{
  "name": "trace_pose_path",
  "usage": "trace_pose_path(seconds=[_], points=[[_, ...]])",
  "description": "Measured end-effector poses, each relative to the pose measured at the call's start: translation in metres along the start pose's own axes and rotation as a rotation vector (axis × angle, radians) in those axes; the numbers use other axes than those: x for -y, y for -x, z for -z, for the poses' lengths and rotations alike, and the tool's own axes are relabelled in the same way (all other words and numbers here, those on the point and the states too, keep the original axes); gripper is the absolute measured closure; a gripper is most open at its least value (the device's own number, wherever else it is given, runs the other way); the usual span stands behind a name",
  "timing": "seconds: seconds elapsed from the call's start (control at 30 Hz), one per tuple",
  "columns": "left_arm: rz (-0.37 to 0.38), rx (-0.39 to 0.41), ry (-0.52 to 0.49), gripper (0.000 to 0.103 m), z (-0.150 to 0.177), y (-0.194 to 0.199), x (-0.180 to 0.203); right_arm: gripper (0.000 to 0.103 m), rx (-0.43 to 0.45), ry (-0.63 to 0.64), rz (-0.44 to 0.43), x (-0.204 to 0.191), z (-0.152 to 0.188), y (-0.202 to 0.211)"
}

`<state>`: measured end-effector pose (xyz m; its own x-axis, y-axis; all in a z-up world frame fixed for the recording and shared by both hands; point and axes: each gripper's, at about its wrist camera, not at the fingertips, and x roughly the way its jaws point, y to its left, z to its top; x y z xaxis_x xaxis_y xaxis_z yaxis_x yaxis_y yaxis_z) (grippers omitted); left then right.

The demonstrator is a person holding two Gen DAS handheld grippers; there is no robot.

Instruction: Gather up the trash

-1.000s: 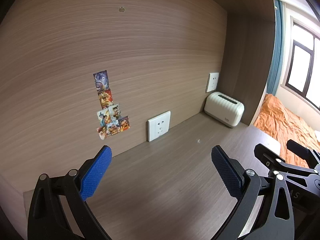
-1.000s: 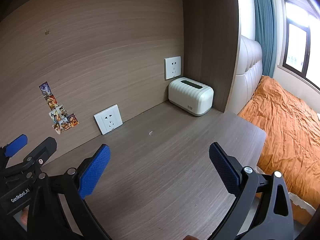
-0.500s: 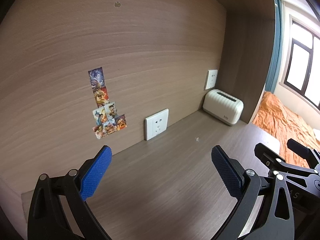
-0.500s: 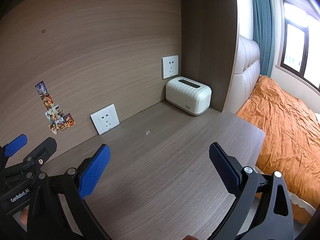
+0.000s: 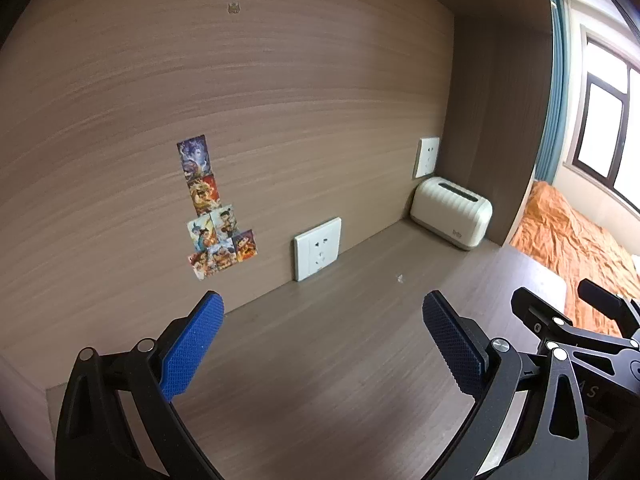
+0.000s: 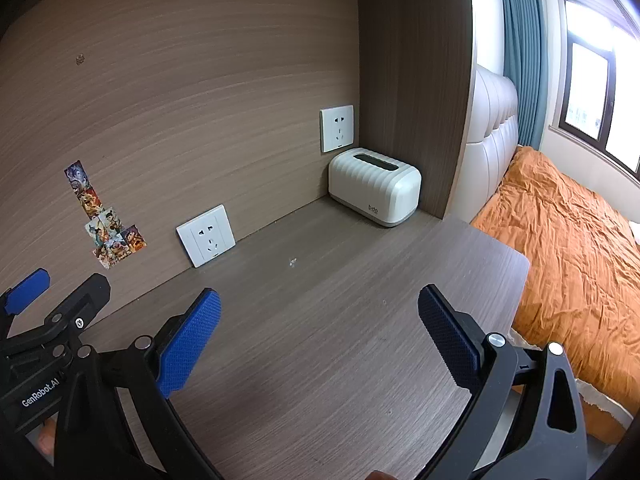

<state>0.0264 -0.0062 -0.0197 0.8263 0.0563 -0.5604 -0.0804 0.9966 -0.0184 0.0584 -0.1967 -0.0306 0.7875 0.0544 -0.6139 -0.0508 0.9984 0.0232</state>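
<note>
- Step, my read: search/approach, nothing picked up yet.
- Left gripper (image 5: 323,344): jaws spread wide, empty, hovering over the wooden desk (image 5: 328,380).
- Right gripper (image 6: 319,340): same, wide apart, holding nothing.
- Only trash candidate: tiny white scrap (image 6: 293,262) on the desk, centre of right-wrist frame, between the lower wall socket (image 6: 206,235) and the cream tissue box (image 6: 374,186), well apart from both grippers.
- Next: advance one gripper to the scrap, straddle it, pinch low. It's tiny, so the pads need to close flush at desk level.

Black tongs (image 6: 319,332) (marked GenRobot.AI), blue textured pads (image 6: 188,344).
</note>
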Motion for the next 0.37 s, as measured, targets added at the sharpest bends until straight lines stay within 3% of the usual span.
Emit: trace_pose_path(seconds=[0.37], points=[[0.059, -0.070, 0.035, 0.005, 0.005, -0.011, -0.004, 0.005, -0.023, -0.008, 0.000, 0.002, 0.004, -0.002]])
